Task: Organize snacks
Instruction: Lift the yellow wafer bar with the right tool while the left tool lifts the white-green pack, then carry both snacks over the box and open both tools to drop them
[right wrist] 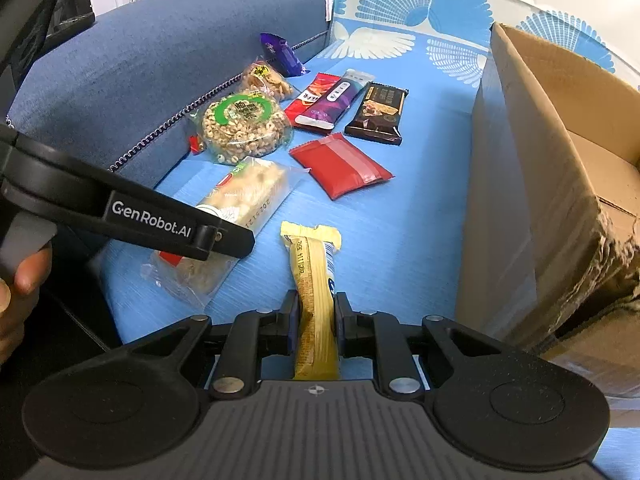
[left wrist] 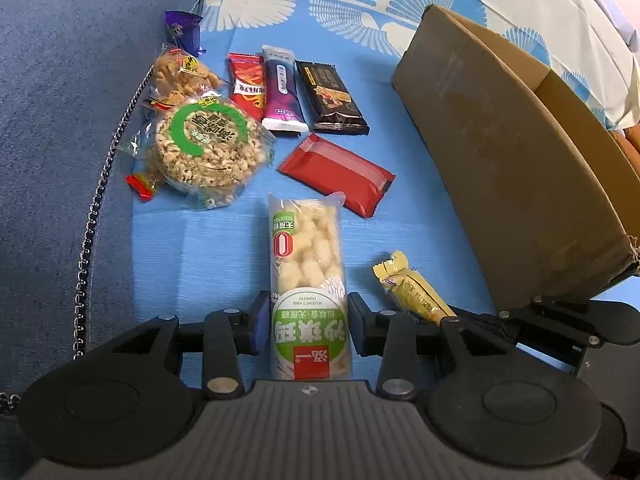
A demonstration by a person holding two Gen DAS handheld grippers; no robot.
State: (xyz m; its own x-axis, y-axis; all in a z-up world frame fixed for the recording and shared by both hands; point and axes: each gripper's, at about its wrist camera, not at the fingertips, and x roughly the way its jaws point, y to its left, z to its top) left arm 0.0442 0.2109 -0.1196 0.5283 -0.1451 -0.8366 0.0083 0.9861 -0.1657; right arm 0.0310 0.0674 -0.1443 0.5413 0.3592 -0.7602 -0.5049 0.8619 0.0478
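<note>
Both jaws are closed on snacks: the left gripper [left wrist: 308, 320] clamps the near end of the puffed rice bar [left wrist: 307, 264], and the right gripper [right wrist: 316, 322] clamps the yellow wafer bar [right wrist: 314, 284] between its pads. Each bar lies along its gripper's fingers, pointing away over the light blue cloth [left wrist: 208, 248].

From left to right, the left wrist view shows the dark blue cushion [left wrist: 60, 120] with its beaded edge, then the round cereal cake [left wrist: 204, 148] overlapping a bag of small biscuits [left wrist: 180, 76], with a purple packet [left wrist: 184, 28] behind them. Next stand three bars side by side: a red one [left wrist: 248, 88], a purple-white one [left wrist: 282, 92] and a dark chocolate one [left wrist: 332, 98]. In front of them lies a red packet [left wrist: 340, 172], apart from the others. The cardboard box [left wrist: 500, 160] stands at the far right, but only its outer wall is visible here.

Only the right wrist view looks into the box [right wrist: 560, 184]; its inside seems to be bare cardboard, though most of it is cut off. This view also shows the left gripper's arm from the side, crossing over the puffed rice bar [right wrist: 240, 196], and part of the person's hand [right wrist: 16, 280] at the left edge.
</note>
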